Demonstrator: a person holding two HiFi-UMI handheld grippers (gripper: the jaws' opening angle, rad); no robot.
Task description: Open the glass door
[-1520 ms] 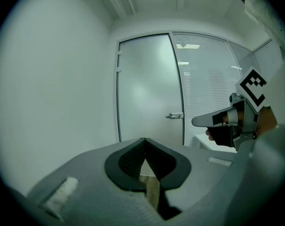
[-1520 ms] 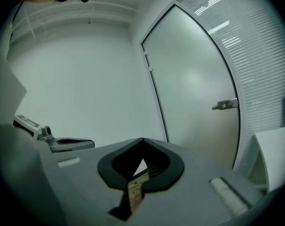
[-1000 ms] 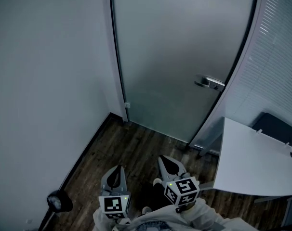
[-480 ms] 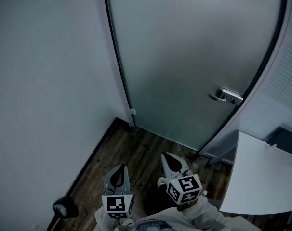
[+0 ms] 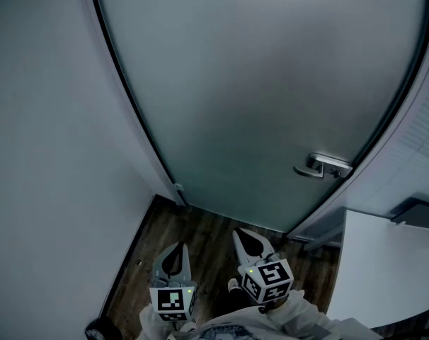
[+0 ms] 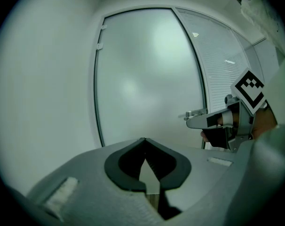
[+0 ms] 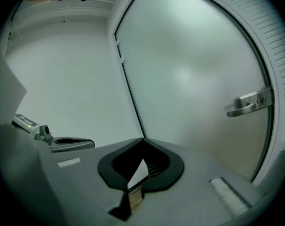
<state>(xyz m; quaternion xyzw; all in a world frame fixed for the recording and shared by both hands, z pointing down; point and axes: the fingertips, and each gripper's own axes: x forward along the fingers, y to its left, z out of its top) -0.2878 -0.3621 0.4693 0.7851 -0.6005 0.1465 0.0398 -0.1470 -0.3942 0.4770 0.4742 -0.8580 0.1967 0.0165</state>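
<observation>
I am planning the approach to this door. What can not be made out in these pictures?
- Behind the glass door: frosting hides it, all views.
- Door handle: any keyhole is too small, head view.
- Dark object on the white table: cut by head view's right edge.
- Round dark thing, lower left: cut by head view's bottom edge.

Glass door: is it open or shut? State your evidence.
Shut. The glass door lies flush in its frame, with no gap showing along the handle side.
</observation>
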